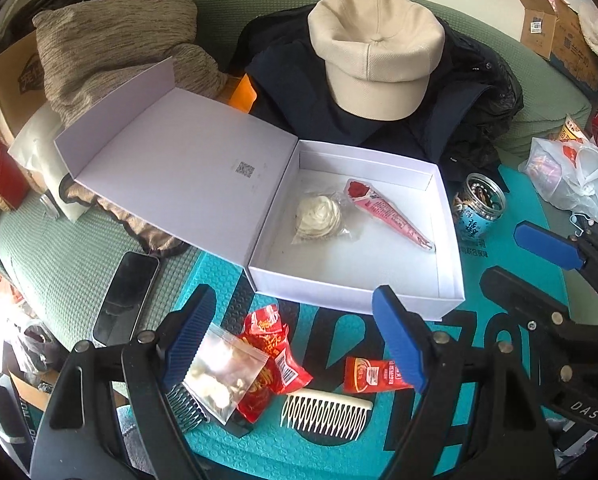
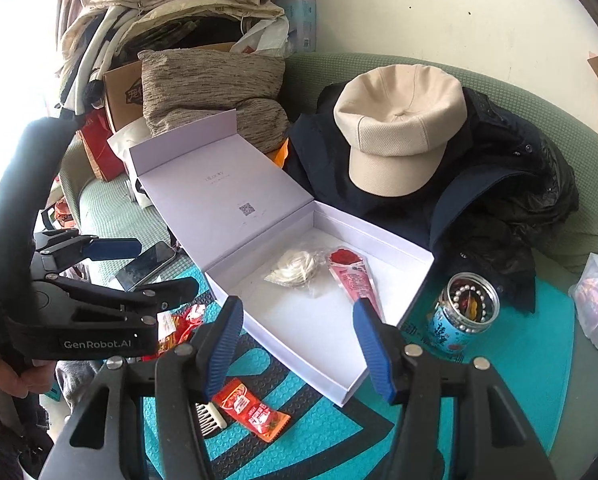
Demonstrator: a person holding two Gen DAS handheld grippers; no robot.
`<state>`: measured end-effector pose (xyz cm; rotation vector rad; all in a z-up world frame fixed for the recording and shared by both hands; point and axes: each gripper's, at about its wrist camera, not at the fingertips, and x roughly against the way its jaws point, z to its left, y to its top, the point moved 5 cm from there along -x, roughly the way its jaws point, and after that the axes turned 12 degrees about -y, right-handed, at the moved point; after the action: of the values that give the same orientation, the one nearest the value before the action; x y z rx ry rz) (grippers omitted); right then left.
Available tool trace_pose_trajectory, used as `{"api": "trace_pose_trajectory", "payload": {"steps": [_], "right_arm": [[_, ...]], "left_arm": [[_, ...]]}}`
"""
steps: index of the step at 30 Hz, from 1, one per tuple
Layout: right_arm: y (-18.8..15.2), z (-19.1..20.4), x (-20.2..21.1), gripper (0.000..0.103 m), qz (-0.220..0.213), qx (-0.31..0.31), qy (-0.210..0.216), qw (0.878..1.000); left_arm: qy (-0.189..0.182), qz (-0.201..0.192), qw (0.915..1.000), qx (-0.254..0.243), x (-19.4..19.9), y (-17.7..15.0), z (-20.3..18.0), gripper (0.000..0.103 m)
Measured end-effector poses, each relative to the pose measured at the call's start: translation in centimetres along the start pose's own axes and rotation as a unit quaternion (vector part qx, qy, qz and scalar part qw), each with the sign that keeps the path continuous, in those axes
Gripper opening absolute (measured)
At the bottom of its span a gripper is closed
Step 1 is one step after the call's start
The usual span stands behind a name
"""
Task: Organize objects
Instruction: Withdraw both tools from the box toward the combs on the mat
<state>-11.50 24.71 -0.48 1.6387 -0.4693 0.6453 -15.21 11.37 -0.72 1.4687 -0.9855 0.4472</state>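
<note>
Around the one open white box (image 1: 451,292): two packets inside it, a white rosette (image 1: 319,216) and a pink cone (image 1: 391,216). In front of it lie two combs, one cream (image 1: 327,412), one dark (image 1: 185,408), two red packets (image 1: 271,360) (image 1: 369,374) and one clear bag (image 1: 223,376). One can (image 1: 477,206) stands right of it, one phone (image 1: 125,298) left, one cap (image 1: 379,52) behind.

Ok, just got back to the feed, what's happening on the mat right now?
A person is sorting small items into the open white box, which already holds a white rosette and a pink cone packet. Both tools hover open and empty: the left tool over the red snack packets, the right tool near the box's front edge.
</note>
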Motion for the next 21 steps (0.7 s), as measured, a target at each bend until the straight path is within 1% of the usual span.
{"api": "trace_pose_trajectory", "payload": {"steps": [4,9,21], "right_arm": [[-1.5,0.7,-0.5,0.058,0.015,-0.003,0.019,1.000],[-3.2,2.2,-0.7,0.058,0.026,0.010,0.040,0.999],[-5.7,6.4,-0.8,0.058,0.034,0.056,0.095,0.993]], "left_arm": [[0.011,0.002,0.9999,0.010,0.5,-1.7,0.8,0.080],[0.022,0.001,0.9994,0.026,1.2,-3.5,1.8,0.080],[0.052,0.008,0.9964,0.066,2.1,-8.0,4.4,0.080]]}}
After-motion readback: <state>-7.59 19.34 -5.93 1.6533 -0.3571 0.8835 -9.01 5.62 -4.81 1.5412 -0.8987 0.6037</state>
